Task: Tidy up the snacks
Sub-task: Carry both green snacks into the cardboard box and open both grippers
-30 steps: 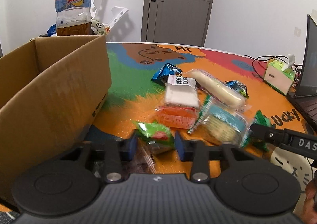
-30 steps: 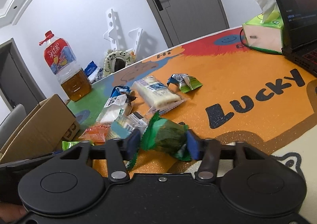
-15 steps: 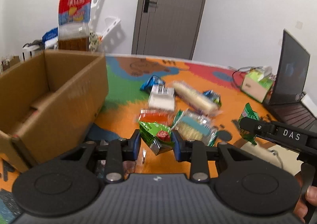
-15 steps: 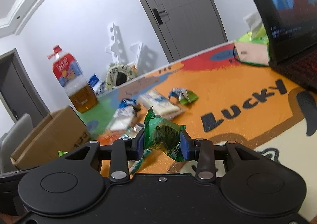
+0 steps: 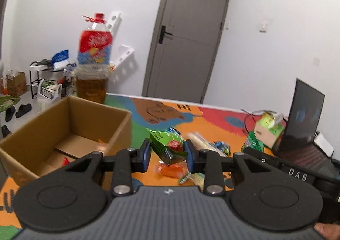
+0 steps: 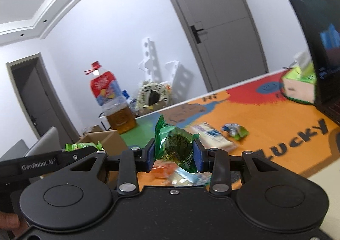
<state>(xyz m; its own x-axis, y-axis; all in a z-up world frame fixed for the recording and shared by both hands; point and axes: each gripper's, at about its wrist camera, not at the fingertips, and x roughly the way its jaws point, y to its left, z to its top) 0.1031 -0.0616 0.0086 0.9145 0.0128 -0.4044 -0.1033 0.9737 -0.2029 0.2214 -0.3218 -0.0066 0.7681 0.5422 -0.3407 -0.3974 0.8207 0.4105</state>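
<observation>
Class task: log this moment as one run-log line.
left gripper: shut on green snack packet with red spot | right gripper: shut on dark green foil packet | open cardboard box: ahead

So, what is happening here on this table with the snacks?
A person holds a two-finger gripper in each hand and is sorting snacks. The left gripper is shut on a light green snack packet, held above the table next to the open cardboard box. The right gripper is shut on a dark green packet. More wrapped snacks lie on the colourful table mat, not yet sorted.
</observation>
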